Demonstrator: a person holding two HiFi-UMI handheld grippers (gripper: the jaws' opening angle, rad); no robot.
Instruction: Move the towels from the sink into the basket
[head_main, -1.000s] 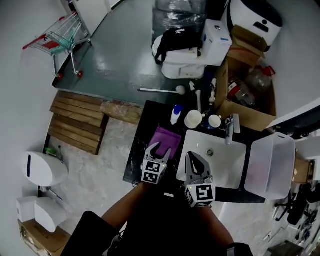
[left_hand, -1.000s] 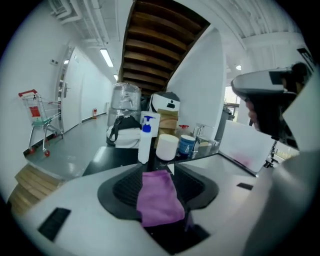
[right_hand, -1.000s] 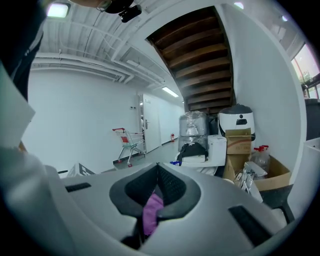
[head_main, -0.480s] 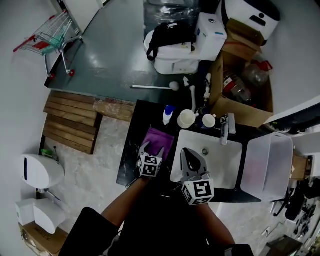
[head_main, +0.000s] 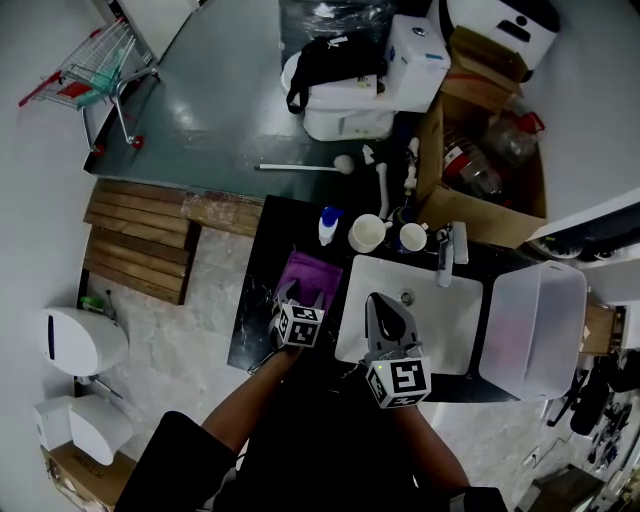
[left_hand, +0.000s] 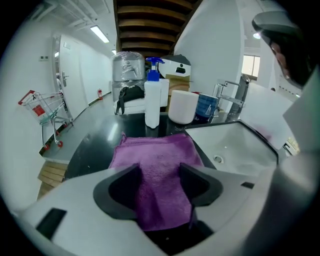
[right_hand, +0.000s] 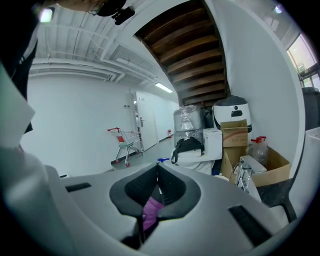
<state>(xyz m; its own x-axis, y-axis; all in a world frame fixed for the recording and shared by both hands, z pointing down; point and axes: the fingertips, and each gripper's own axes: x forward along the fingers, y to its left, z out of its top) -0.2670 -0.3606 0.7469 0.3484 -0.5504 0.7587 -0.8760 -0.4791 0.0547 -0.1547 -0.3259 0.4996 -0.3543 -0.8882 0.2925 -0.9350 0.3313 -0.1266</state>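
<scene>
A purple towel (head_main: 308, 274) lies flat on the black counter left of the white sink (head_main: 445, 335). My left gripper (head_main: 302, 297) is low over the towel's near end. Its jaws are opening. In the left gripper view the towel (left_hand: 157, 160) runs between the two fingers (left_hand: 197, 185), loose on the counter. My right gripper (head_main: 386, 303) hovers over the sink's left part, shut, with its tips together (right_hand: 156, 167). A sliver of purple shows in the gap behind them. The empty white plastic basket (head_main: 535, 325) stands right of the sink.
At the counter's back stand a spray bottle (head_main: 328, 226), two cups (head_main: 366, 233) and the faucet (head_main: 446, 255). A cardboard box (head_main: 480, 170) and a toilet (head_main: 340, 100) are beyond. A shopping cart (head_main: 95, 65) is far left.
The left gripper's jaws have spread wider over the purple towel on the counter. The right gripper has stayed shut above the sink. The head view has drifted a little.
</scene>
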